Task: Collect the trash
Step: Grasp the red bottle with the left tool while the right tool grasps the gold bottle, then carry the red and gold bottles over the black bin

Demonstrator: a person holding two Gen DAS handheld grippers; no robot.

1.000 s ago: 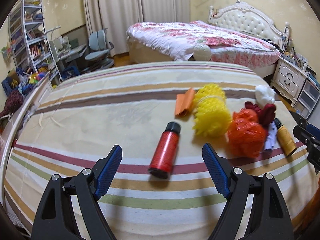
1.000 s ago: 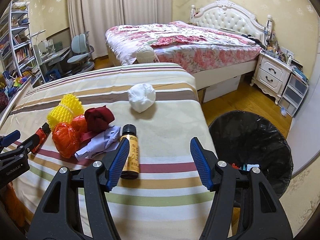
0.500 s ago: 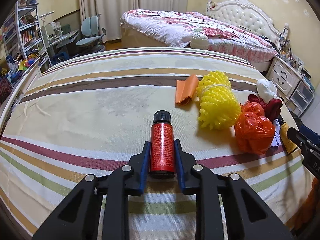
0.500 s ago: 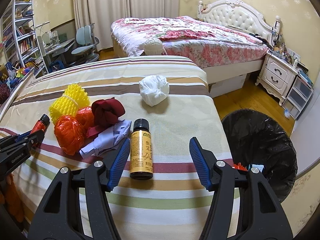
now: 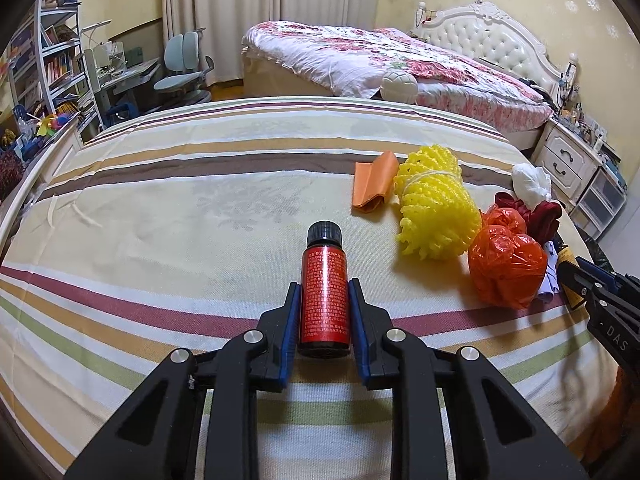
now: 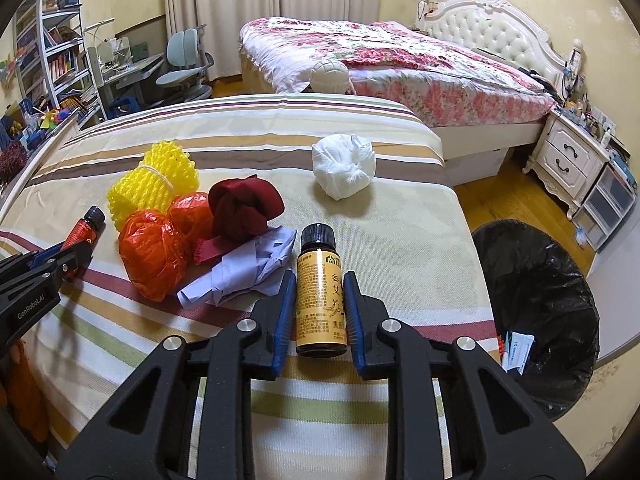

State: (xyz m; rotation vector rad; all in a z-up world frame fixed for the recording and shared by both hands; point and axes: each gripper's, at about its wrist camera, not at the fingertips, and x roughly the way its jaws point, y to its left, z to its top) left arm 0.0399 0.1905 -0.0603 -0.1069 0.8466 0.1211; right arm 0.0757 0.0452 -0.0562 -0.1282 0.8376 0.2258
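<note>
Bottles, red-labelled [image 5: 324, 300] and amber-labelled [image 6: 320, 300], both black-capped.

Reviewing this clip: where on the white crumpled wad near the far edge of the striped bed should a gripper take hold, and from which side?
Grip the white wad across its bulging middle, coming from above and the near side. It sits alone on the striped bed, apart from the dark red cloth, so both flanks look free; its soft, rounded, creased shape should compress under the pads.
</note>
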